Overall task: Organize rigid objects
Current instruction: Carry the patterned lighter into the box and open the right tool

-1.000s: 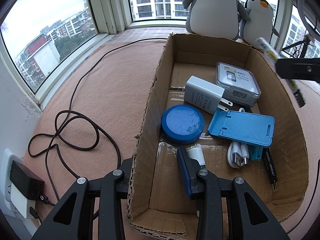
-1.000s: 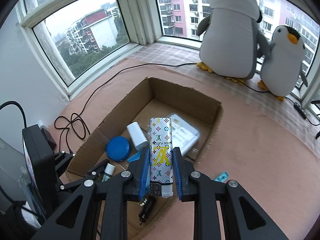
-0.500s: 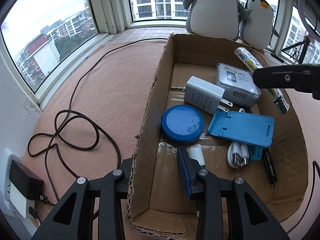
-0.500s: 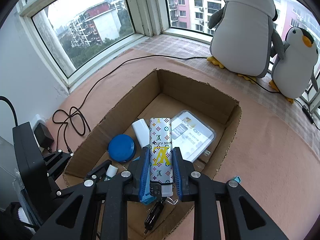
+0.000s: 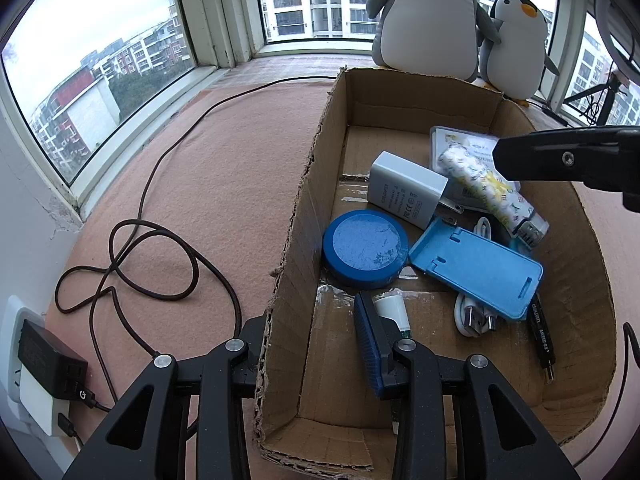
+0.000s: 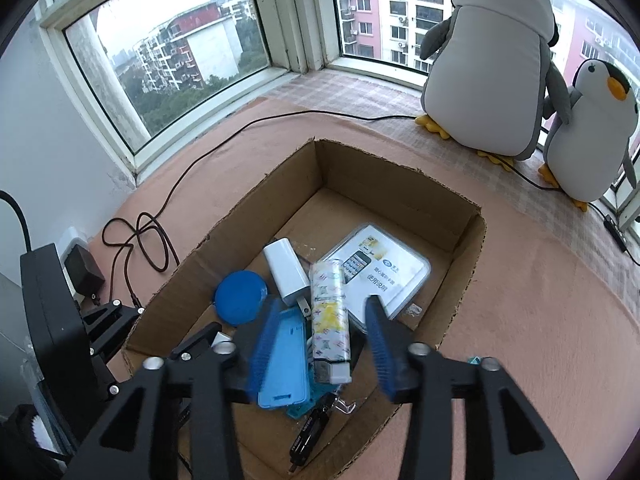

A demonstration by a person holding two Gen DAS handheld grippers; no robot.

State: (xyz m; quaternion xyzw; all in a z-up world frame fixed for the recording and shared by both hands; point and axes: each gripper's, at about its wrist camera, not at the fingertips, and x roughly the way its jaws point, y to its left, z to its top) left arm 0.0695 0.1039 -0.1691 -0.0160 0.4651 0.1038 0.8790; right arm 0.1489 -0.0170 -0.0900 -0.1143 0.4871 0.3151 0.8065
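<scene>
An open cardboard box (image 5: 568, 240) (image 6: 464, 248) sits on the pink mat. A patterned white lighter (image 5: 486, 188) (image 6: 330, 314) lies in it, across a clear plastic case (image 6: 384, 272) and a blue phone holder (image 5: 476, 266) (image 6: 284, 356). My right gripper (image 6: 320, 344) is open just above the lighter, its blue pads apart on either side. My left gripper (image 5: 308, 344) straddles the box's left wall, jaws apart around it; its blue pad (image 5: 366, 340) is inside the box next to a small white tube (image 5: 394, 312).
The box also holds a blue round tin (image 5: 366, 248), a white charger (image 5: 406, 190), a white USB cable (image 5: 470, 318) and a black stick (image 5: 542, 340). Two plush penguins (image 6: 492, 60) stand by the window. A dark cord (image 5: 132, 256) loops left of the box.
My right gripper came down over the box, opened and let go of the patterned lighter, which now lies inside. The left gripper has not moved.
</scene>
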